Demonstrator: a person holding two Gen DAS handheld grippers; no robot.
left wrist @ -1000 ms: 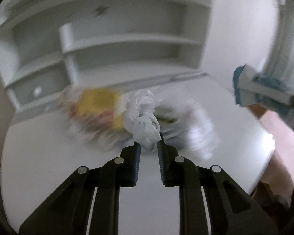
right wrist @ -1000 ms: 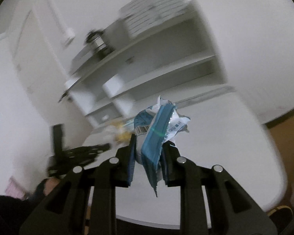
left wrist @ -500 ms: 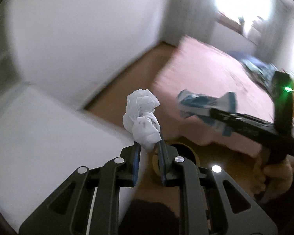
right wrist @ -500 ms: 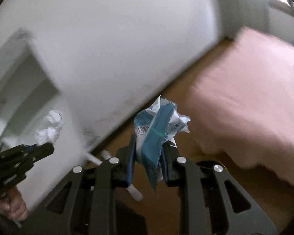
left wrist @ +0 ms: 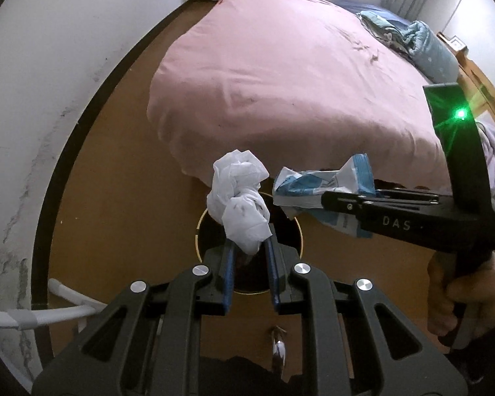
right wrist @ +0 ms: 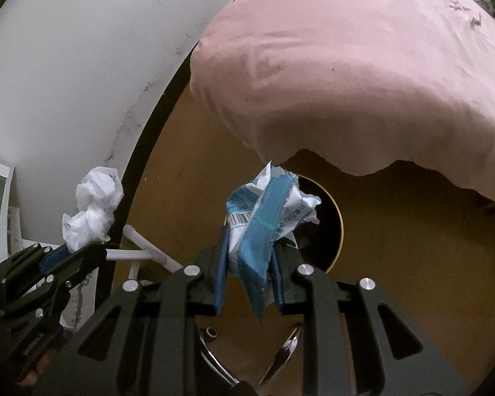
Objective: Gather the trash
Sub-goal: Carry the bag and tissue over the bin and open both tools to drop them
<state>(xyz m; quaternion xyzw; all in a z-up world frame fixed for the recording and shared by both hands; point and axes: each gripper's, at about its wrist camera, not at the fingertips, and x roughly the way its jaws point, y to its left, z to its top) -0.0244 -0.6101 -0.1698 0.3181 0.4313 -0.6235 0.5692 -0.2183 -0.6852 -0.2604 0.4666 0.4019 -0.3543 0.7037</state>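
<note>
My left gripper (left wrist: 249,250) is shut on a crumpled white tissue (left wrist: 239,204). It hangs above a round black bin with a gold rim (left wrist: 199,231) on the wooden floor. My right gripper (right wrist: 249,257) is shut on a crumpled blue and white wrapper (right wrist: 264,217), also above the bin's rim (right wrist: 338,227). In the left wrist view the right gripper (left wrist: 326,198) comes in from the right with the wrapper (left wrist: 313,188) over the bin. In the right wrist view the left gripper (right wrist: 72,254) holds the tissue (right wrist: 94,208) at the left.
A bed with a pink cover (left wrist: 280,82) stands just behind the bin, its edge overhanging (right wrist: 363,82). A white wall (left wrist: 49,82) with a dark skirting runs along the left. White pipes (left wrist: 49,310) lie by the wall. A metal object (left wrist: 279,353) lies on the floor below.
Both grippers have swung away from the white table and shelves toward the floor by the bed, and now hang over the bin. Each still holds its piece of trash.
</note>
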